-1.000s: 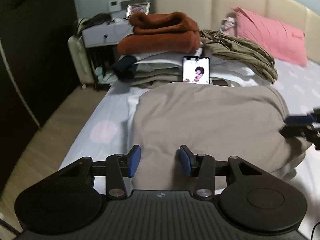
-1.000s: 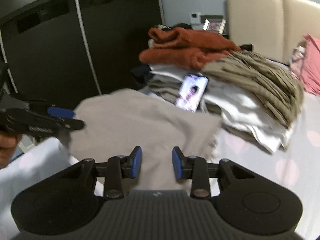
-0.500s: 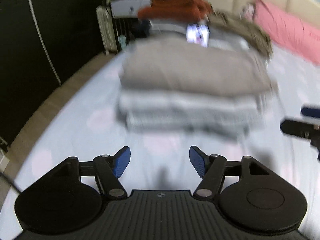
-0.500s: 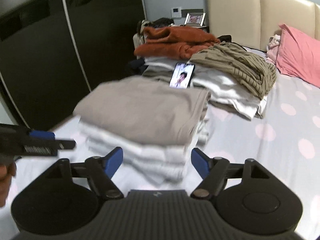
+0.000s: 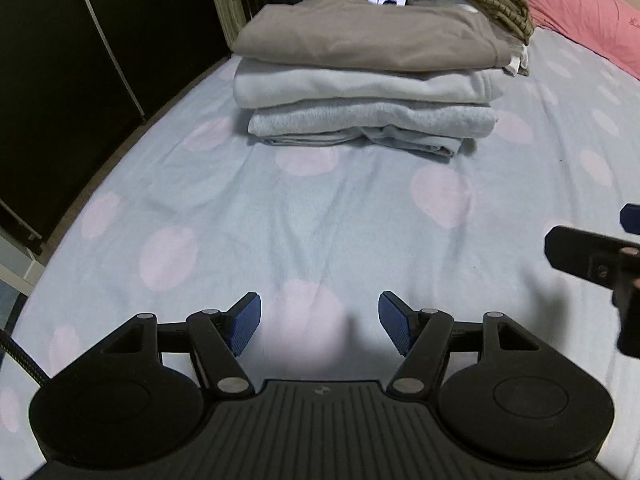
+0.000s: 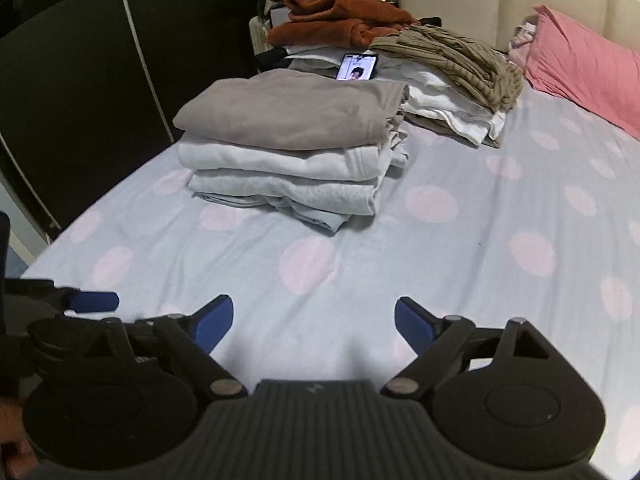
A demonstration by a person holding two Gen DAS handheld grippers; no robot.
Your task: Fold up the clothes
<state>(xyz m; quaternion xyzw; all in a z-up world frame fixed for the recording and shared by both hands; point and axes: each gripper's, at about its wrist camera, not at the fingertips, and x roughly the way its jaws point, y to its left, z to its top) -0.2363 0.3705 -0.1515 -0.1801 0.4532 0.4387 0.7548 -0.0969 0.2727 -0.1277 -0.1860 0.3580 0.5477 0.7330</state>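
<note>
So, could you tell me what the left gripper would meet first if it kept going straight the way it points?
Most likely the bare bedsheet: the left gripper, open and empty, tilts down at it. The folded stack lies farther ahead, though depth is hard to judge.

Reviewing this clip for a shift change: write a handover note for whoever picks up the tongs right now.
Left tongs: open, empty, above bare bed sheet.
Right tongs: jaws opening, nothing between them.
Folded stack: taupe garment on top of white and grey pieces, nothing touching it.
Unfolded pile behind it, near the phone: rust, olive striped and white clothes.
Done: the taupe piece lies folded on the stack.
Left: fold the pile behind.
</note>
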